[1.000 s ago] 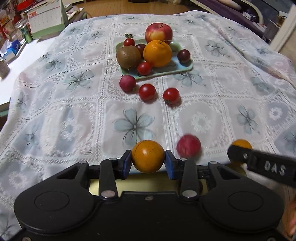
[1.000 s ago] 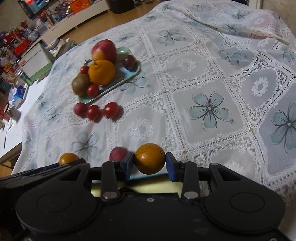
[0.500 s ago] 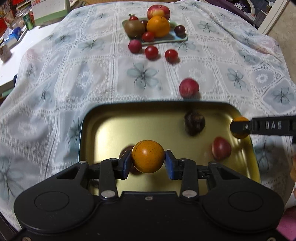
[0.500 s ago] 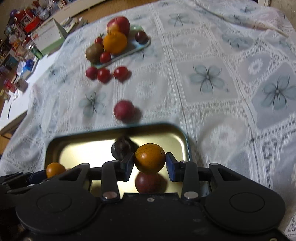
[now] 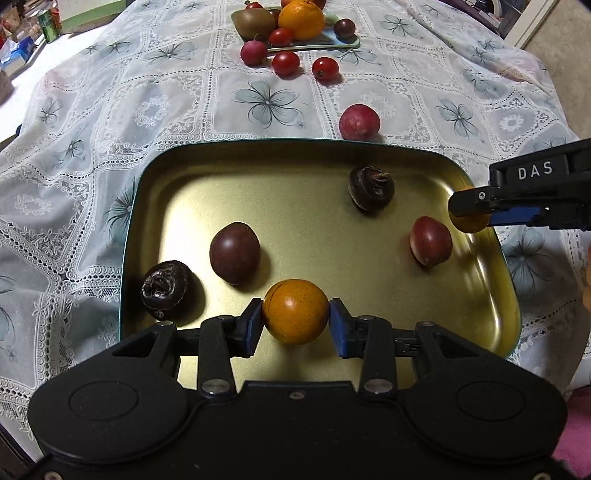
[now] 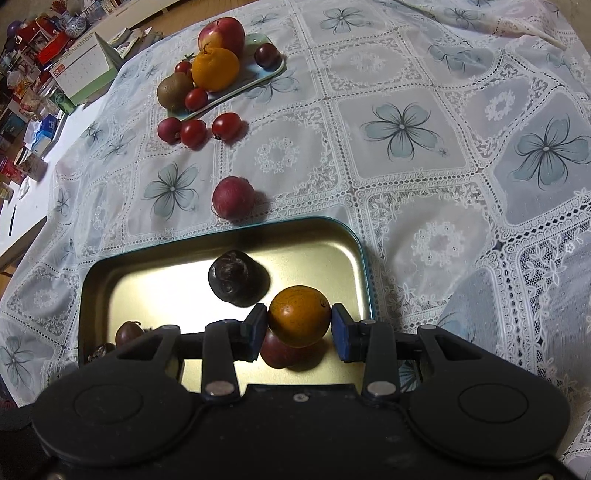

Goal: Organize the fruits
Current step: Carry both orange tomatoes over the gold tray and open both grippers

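I read "DAS" on my right gripper [image 5: 471, 214]. Both it and my left gripper [image 5: 295, 325] clamp small orange fruits [image 5: 295, 312] in their fingers, now over the gold tray [image 5: 177, 206] that has come into view.

This looks like a room in a home. A soft white lace cloth [image 6: 406, 155] with blue flowers covers the big surface. A plate of fruit [image 6: 269, 72] sits on it. Beside it are a desk calendar [image 6: 83, 70], boxes, and a wooden floor [image 6: 147, 20].
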Demonstrator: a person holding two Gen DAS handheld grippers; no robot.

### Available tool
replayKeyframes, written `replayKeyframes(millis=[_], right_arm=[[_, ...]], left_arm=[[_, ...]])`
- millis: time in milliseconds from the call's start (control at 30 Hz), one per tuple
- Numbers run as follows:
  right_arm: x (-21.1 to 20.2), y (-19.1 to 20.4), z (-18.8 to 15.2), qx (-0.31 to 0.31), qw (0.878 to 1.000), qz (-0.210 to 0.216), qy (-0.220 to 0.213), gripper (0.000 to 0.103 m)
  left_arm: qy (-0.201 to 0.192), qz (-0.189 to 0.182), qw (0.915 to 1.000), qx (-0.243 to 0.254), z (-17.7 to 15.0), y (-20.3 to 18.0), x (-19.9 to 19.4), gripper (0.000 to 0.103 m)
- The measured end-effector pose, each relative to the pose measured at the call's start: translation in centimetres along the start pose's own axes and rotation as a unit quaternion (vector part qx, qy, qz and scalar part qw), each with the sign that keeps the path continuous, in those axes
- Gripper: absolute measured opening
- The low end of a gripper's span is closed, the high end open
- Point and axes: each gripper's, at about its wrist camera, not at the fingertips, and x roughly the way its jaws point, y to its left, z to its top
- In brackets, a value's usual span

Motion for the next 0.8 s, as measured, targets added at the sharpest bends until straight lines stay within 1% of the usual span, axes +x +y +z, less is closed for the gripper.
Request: replayKeyframes(millis=[267,433,567,800], right_arm=[[0.6,-0.4,0.1,0.003,1.0,-0.005,0.014,0.038],[0.9,-0.4,0.2,0.004,1.0,-0.003,0.023,0.038],[0.9,-0.3,0.2,0.003,1.0,-0.004,0.026,0.038],[1.2,-0.5,0.4,0.012,0.999,-0.001,0.038,0.041]], left_arm=[[-0.006,0.016,0.9999,0.0,0.3,-0.2,0.3,0.046],[-0.004,0.005,1.0,-0.002,0.4,-0.1,0.2,0.045],[-0.014,0.009,0.9999,0.002,0.3,-0.3,-0.2,0.046],[-0.006,0.012,0.9999,-0.006,0.5,0.0,0.1,0.046]])
